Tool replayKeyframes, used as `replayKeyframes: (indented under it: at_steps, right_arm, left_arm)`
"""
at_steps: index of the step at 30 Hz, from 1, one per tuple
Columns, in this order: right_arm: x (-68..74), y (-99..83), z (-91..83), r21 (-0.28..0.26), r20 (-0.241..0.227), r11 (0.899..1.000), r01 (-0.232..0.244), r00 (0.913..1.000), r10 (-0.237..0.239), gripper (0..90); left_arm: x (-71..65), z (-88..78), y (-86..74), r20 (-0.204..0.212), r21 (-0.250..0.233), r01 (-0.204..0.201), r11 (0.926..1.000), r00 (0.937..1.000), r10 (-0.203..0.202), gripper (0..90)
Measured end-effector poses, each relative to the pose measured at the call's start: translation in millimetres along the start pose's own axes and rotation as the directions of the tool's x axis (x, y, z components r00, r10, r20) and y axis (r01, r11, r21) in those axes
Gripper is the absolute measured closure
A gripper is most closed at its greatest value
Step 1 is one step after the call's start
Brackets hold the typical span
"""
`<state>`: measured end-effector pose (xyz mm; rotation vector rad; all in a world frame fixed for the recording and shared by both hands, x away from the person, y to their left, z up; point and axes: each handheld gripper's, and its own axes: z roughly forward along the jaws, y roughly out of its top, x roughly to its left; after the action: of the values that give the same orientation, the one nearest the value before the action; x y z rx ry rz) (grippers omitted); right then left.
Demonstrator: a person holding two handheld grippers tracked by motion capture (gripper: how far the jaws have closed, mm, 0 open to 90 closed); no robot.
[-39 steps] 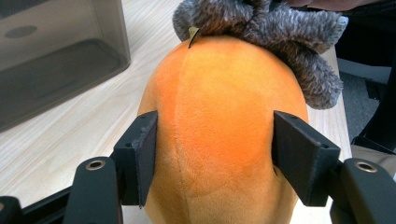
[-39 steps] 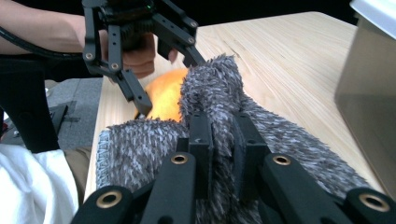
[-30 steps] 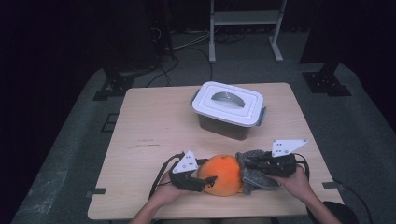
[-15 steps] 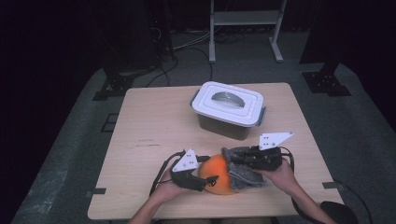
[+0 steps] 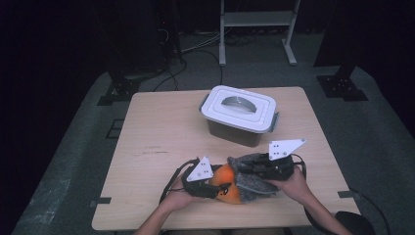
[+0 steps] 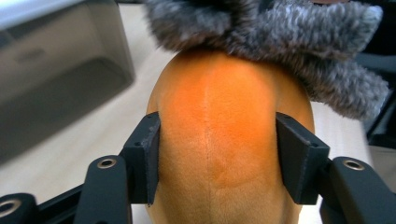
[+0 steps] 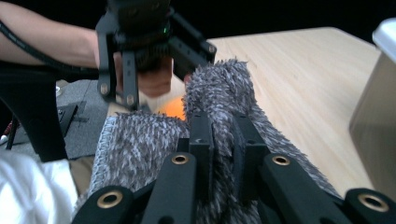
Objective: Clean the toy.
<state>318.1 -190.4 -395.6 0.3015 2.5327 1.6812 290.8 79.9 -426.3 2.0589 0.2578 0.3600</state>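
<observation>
The left gripper (image 6: pixel 215 154) has just closed on 1 orange plush (image 6: pixel 224 140) at the table's (image 5: pixel 161 147) near edge. The right gripper (image 7: pixel 223 140) pinches 1 grey fuzzy cloth (image 7: pixel 140 140) over it. 1 lidded box (image 5: pixel 239 115) stands behind. Both hands low, approx. level.

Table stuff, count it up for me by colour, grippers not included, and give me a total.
Orange: 1, the plush ball
Grey: 1, the fuzzy cloth draped against it
White-lidded: 1, the storage box with grey latches
Total: 3
</observation>
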Motion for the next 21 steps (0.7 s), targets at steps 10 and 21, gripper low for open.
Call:
replayKeyframes:
  at_steps: [10,21]
  right_arm:
    - [-8.8,-2.1,-7.4,0.007,0.038,1.0,-0.006,0.9993,0.006,79.6]
    - [-8.8,-23.4,-22.6,0.014,0.048,0.998,-0.068,0.9966,0.067,79.5]
  left_arm:
    - [5.4,-6.0,-13.6,0.007,-0.06,-0.043,0.9972,0.999,0.044,39.2]
    - [15.7,-4.0,-14.2,0.063,0.009,0.101,0.9948,0.9928,-0.102,25.5]
